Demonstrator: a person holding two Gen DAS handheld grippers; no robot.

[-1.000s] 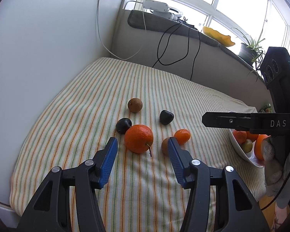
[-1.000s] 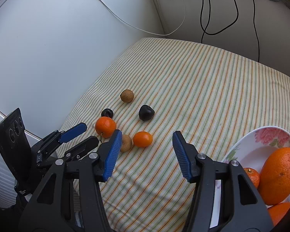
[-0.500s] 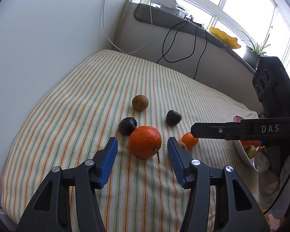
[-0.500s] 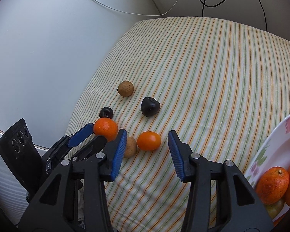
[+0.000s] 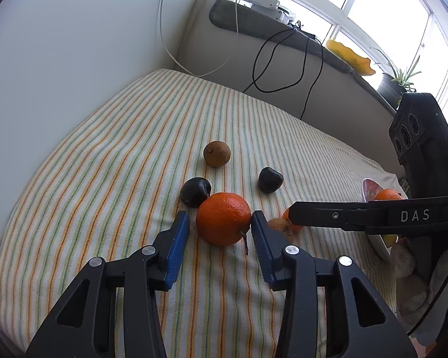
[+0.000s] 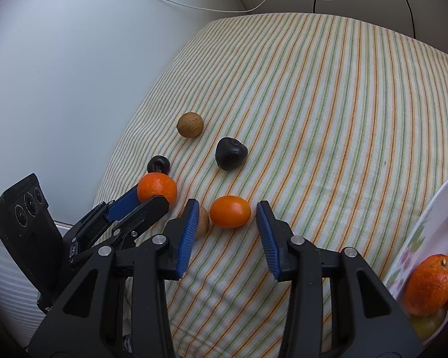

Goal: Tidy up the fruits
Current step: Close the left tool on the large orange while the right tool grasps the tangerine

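Observation:
A big orange [image 5: 224, 219] lies on the striped cloth [image 5: 119, 149] between the blue pads of my left gripper [image 5: 219, 217]. Its jaws are closing: the right pad touches the peel, while a narrow gap shows at the left pad. A small orange fruit [image 6: 230, 211] sits between the fingers of my right gripper [image 6: 227, 205], whose jaws are also closing, with slim gaps on both sides. A small brown fruit [image 6: 204, 223] rests against the right gripper's left pad. A flowered bowl [image 6: 433, 223] at the right holds more oranges.
A round brown fruit [image 5: 216, 154] and two dark fruits [image 5: 195, 192] [image 5: 270, 180] lie just beyond the big orange. A white wall runs along the left of the table. Cables hang from the sill at the back. The two grippers stand close side by side.
Both pairs of jaws have narrowed. The left gripper has crept forward around the big orange. The right gripper has come down and forward so that the small orange fruit sits between its fingers.

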